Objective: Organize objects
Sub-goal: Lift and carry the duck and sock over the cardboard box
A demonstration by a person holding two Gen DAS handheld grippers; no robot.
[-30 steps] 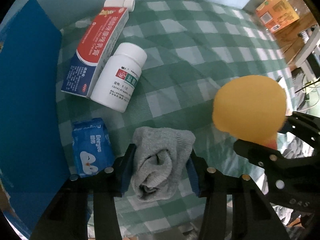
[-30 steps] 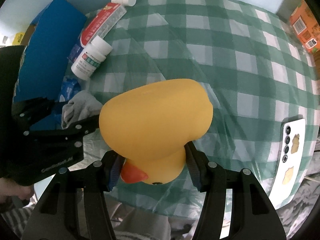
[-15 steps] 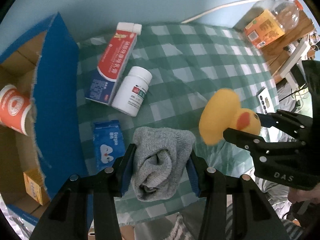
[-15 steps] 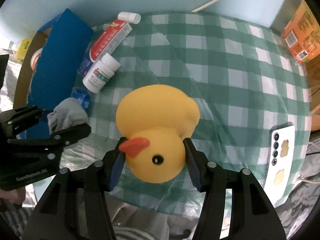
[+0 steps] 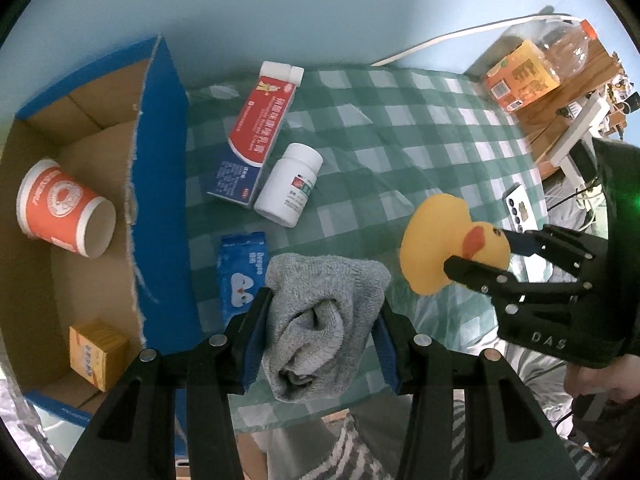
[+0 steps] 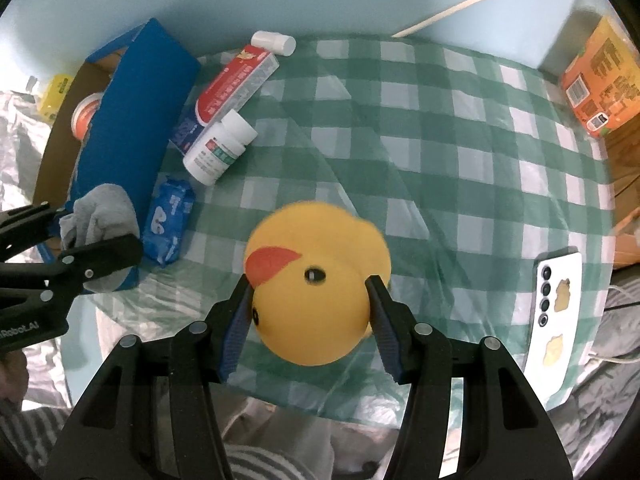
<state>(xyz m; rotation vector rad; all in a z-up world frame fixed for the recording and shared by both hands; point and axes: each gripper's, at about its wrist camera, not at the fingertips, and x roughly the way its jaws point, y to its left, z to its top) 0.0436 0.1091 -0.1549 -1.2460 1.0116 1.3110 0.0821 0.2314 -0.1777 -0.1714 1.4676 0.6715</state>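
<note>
My left gripper (image 5: 320,320) is shut on a rolled grey sock (image 5: 324,316), held above the checked tablecloth; the sock (image 6: 98,216) also shows at the left of the right wrist view. My right gripper (image 6: 310,304) is shut on the head of a yellow rubber duck (image 6: 316,280), lifted off the table; the duck (image 5: 444,248) hangs to the right of the sock. On the cloth lie a red and blue medicine box (image 5: 256,140), a white pill bottle (image 5: 290,184), a small white bottle (image 5: 282,72) and a blue tissue pack (image 5: 242,276).
A blue cardboard box (image 5: 156,184) stands open at the left with an orange paper cup (image 5: 66,208) and a small yellow carton (image 5: 96,352) inside. A white phone (image 6: 556,312) lies at the table's right edge. An orange carton (image 5: 520,76) sits on a wooden stand beyond.
Both grippers have risen with the sock and the duck, so more of the table and the open box shows. The duck has swung in the right grip, its face now turned up.
</note>
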